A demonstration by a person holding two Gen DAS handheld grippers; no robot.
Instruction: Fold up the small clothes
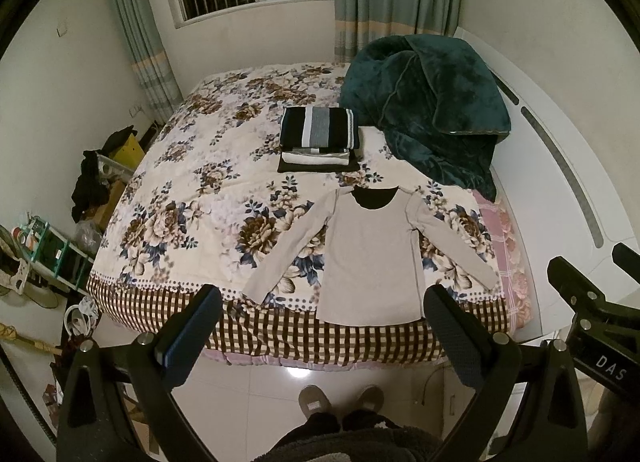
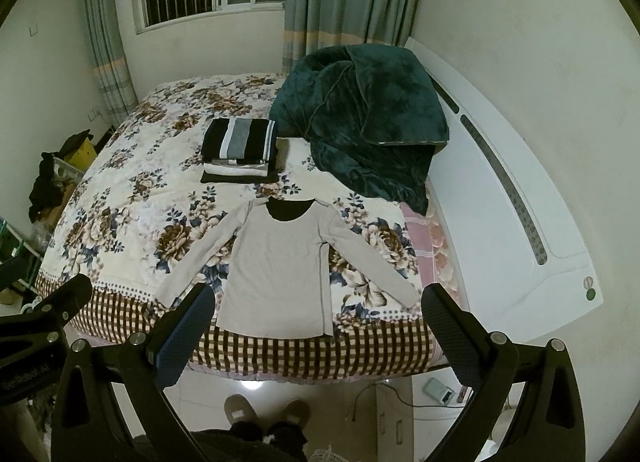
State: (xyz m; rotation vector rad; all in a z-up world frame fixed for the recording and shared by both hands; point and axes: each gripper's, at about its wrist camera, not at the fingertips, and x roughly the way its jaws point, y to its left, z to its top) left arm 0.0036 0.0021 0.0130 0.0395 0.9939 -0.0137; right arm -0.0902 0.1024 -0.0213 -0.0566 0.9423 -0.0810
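Note:
A beige long-sleeved shirt (image 1: 370, 258) lies flat on the floral bedspread (image 1: 200, 190), sleeves spread, hem at the near bed edge; it also shows in the right wrist view (image 2: 280, 270). A stack of folded clothes (image 1: 318, 138) with a black, white and grey striped piece on top sits behind it, also in the right wrist view (image 2: 240, 150). My left gripper (image 1: 322, 302) is open and empty, held above the near bed edge before the hem. My right gripper (image 2: 318, 302) is open and empty, likewise before the hem; its body shows in the left wrist view (image 1: 592, 310).
A dark green blanket (image 1: 428, 110) is heaped at the bed's back right by the white headboard (image 1: 560, 198). Clutter and shelves (image 1: 52, 246) stand on the floor to the left. The person's slippered feet (image 1: 340, 402) are on the tiled floor before the bed.

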